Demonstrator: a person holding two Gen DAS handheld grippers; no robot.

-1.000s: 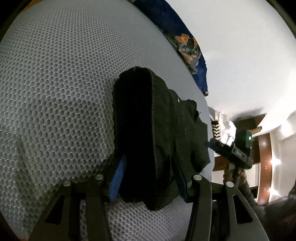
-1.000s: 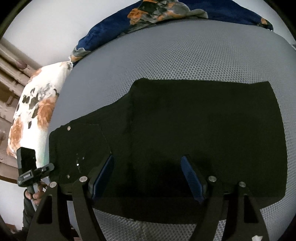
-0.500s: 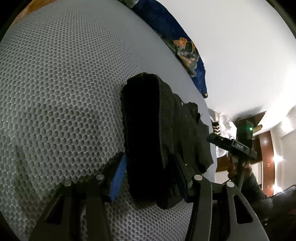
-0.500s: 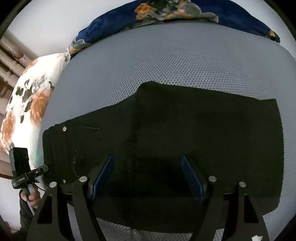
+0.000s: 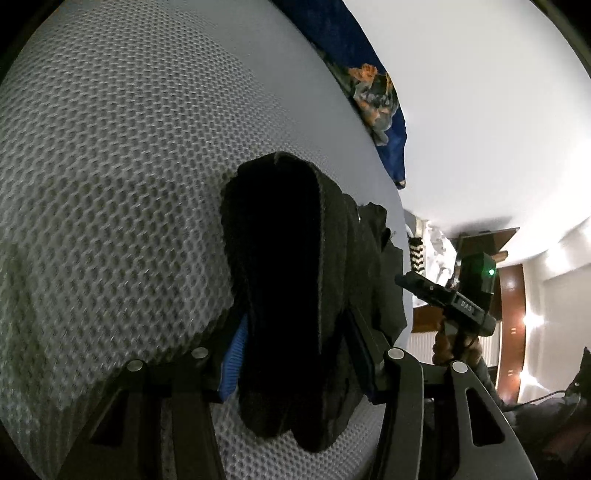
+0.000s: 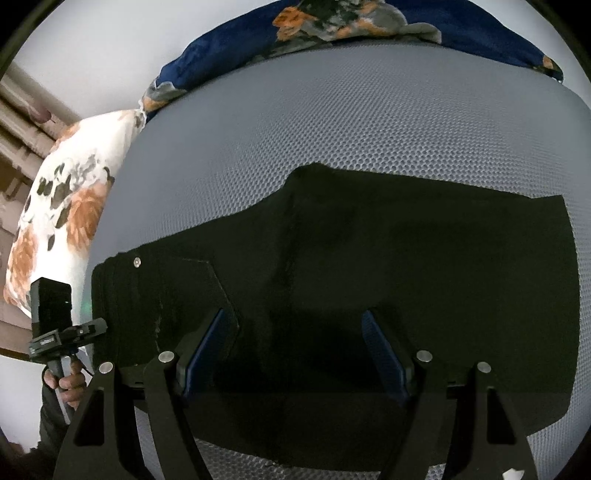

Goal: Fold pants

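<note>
The black pants lie folded flat on a grey mesh bed surface; the waistband with a metal button is at the left. My right gripper is open just above the pants' near part, with nothing between its pads. My left gripper is shut on a thick bunched end of the pants, held a little above the mesh. The right gripper also shows in the left wrist view, and the left one at the left edge of the right wrist view.
A navy floral blanket lies along the bed's far edge. A white and orange floral pillow sits at the left of the bed. Wooden furniture and lamps stand beyond the bed.
My right gripper has moved a little nearer the pants, staying open. My left gripper keeps its hold, and the bunched end has shifted slightly.
</note>
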